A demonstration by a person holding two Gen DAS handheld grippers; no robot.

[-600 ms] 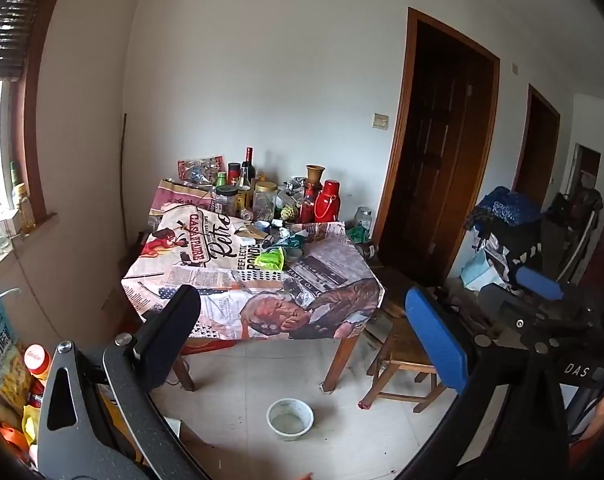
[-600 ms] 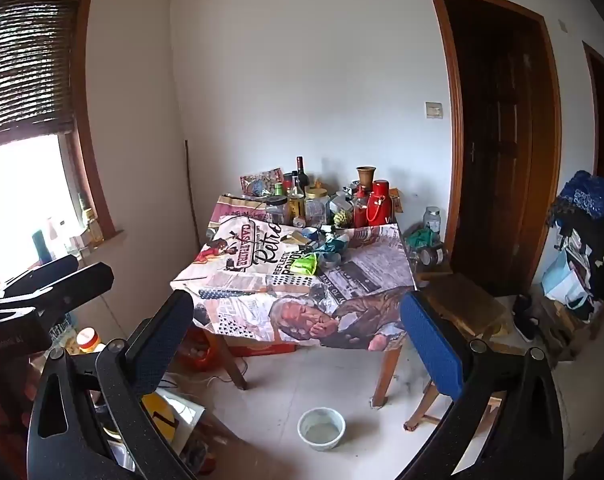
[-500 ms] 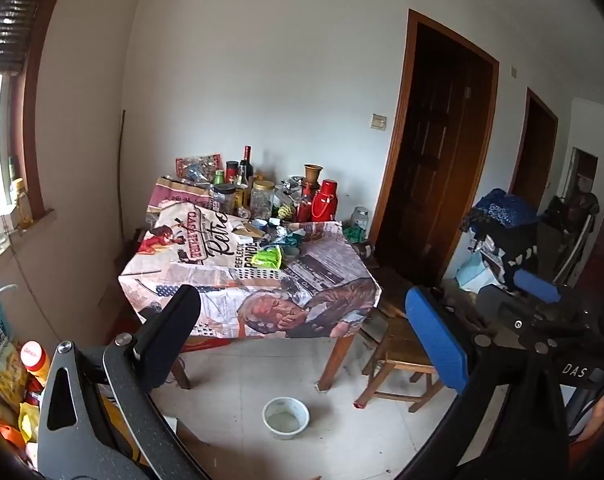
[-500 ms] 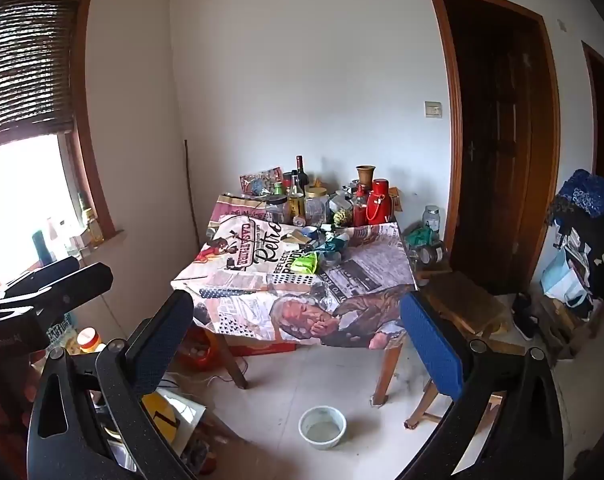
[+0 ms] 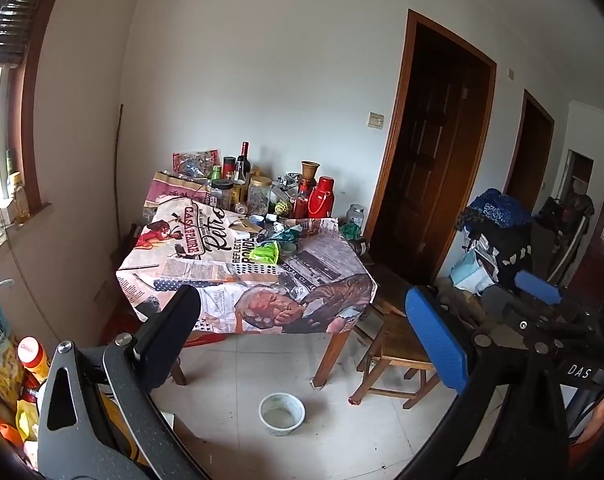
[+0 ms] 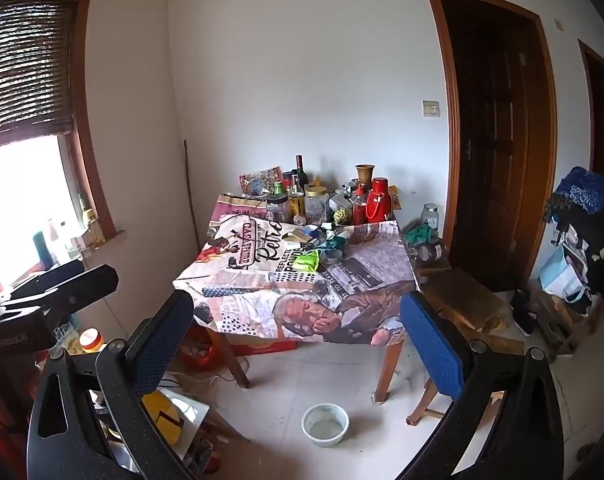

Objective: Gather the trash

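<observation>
Left wrist view: the left gripper (image 5: 302,334) hangs with jaws wide and empty, well short of the table (image 5: 334,356). The trash — a crumpled green wrapper (image 5: 265,253) among scraps mid-table — lies untouched, so this looks like the approach. The tablecloth (image 5: 206,276) reads "Retro" and "REFLECT"; "DAS" is printed on the other tool at the right edge.

Right wrist view: the right gripper (image 6: 298,340) is likewise spread wide, holding nothing. The green wrapper (image 6: 307,261) sits ahead — next, probably, close in over the tabletop and lower onto it.
</observation>
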